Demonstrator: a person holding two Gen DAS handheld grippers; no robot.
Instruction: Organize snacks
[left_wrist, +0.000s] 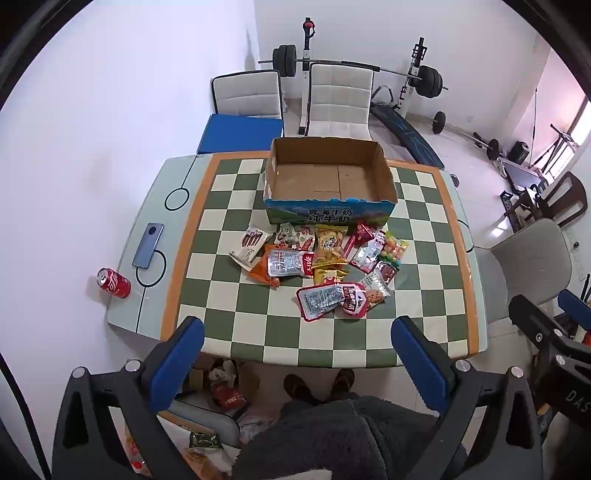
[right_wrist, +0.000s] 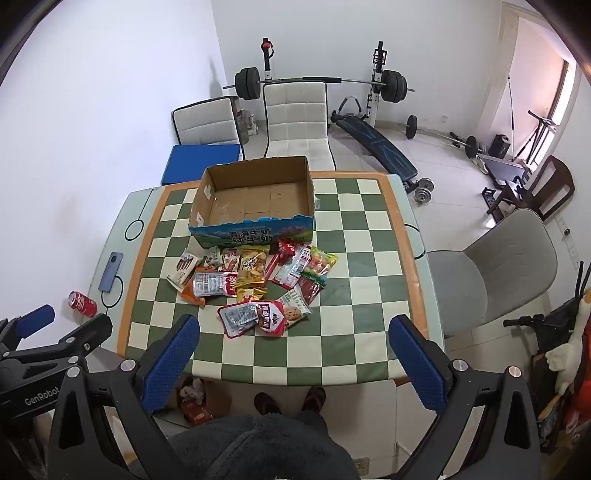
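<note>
Left wrist: cardboard box (left_wrist: 330, 177) upright, long side facing snack pile (left_wrist: 317, 264).

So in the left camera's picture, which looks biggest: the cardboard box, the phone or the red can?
1. Cardboard box, by far.
2. Phone.
3. Red can, only slightly smaller than the phone.

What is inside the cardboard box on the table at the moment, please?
The cardboard box shows only its bare brown floor; no snacks are inside. The snack packets all lie on the table in front of it. The strip just behind the near wall is hidden.
</note>
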